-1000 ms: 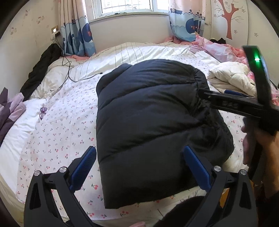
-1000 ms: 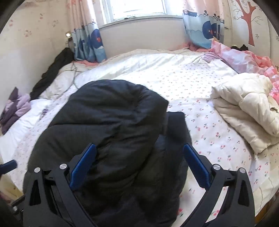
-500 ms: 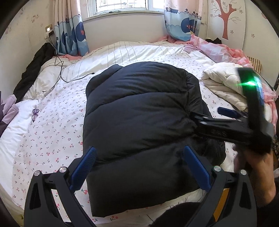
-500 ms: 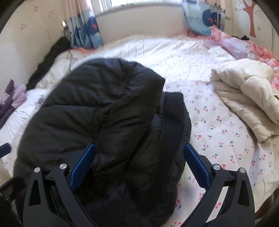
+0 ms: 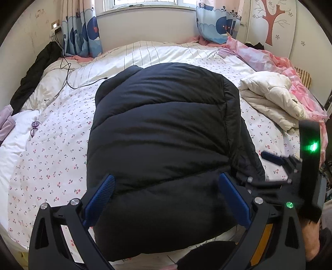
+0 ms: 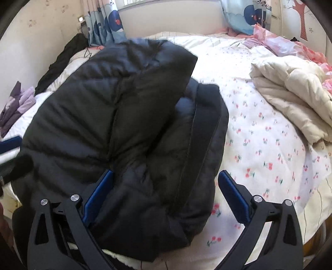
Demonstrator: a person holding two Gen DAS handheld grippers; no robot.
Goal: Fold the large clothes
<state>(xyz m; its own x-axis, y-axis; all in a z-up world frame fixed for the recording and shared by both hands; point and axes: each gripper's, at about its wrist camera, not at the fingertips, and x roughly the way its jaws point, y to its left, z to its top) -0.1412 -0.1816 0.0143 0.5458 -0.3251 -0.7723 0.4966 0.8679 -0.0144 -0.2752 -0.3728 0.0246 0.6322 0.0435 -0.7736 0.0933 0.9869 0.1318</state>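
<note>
Left wrist view is showing your left claw (image 5: 166,199) spread wide, gripping nothing, hovering over the near hem of the jacket (image 5: 164,135). Right wrist view is showing your right claw (image 6: 166,197) gaping too, holding nothing, with its left finger over the bulging flap and its right finger over bare sheet. From the left claw the jacket is running toward 12 o'clock, long axis pointing at the window (image 5: 145,2). From the right claw it is leaning toward 11 o'clock, and an unflattened strip with a dark band is lying at 1 o'clock. You are probably closer to that loose side with the right claw, which is showing at 3 o'clock in the left view (image 5: 276,164). The jacket is lying folded on the cherry-print sheet (image 5: 51,157), near the bed's front edge. A cream quilt (image 6: 290,93) is sitting well apart at 2 o'clock, curtains (image 5: 83,29) are hanging at 11 o'clock.
</note>
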